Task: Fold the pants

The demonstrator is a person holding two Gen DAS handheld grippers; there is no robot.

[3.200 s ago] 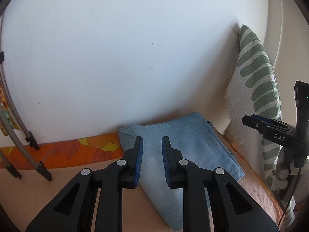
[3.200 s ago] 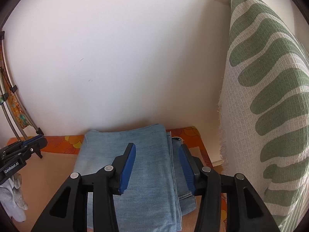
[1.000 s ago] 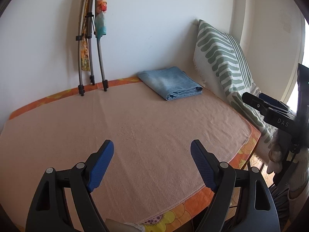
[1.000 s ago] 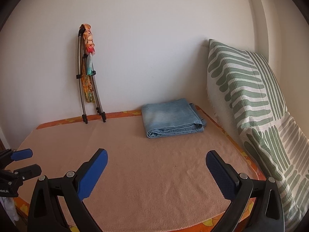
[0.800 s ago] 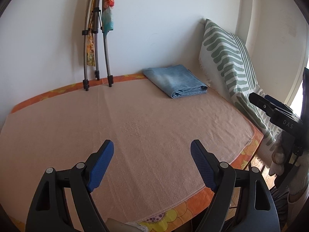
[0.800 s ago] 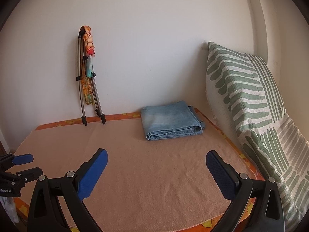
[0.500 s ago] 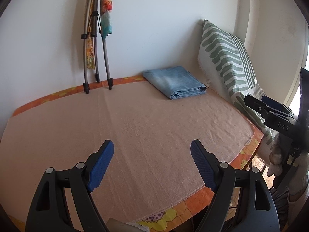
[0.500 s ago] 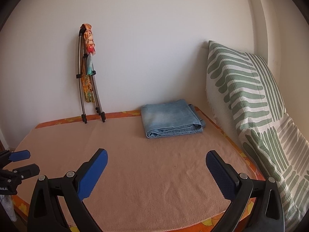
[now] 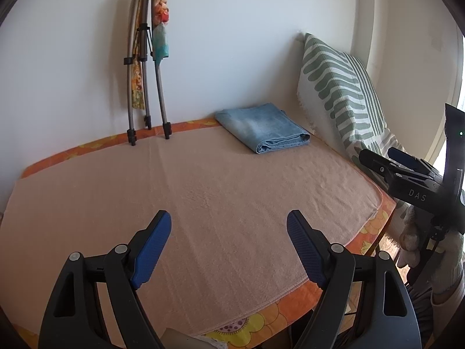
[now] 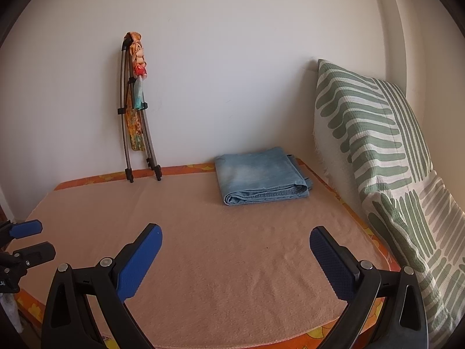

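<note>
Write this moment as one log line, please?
pants: folded, far corner | left gripper: open, empty | right gripper: open, empty | stage: fold done

your left wrist view looks from the near left edge, your right from the near right; both face the far wall, sharing the folded pants [image 9: 262, 126] [image 10: 259, 175].
</note>
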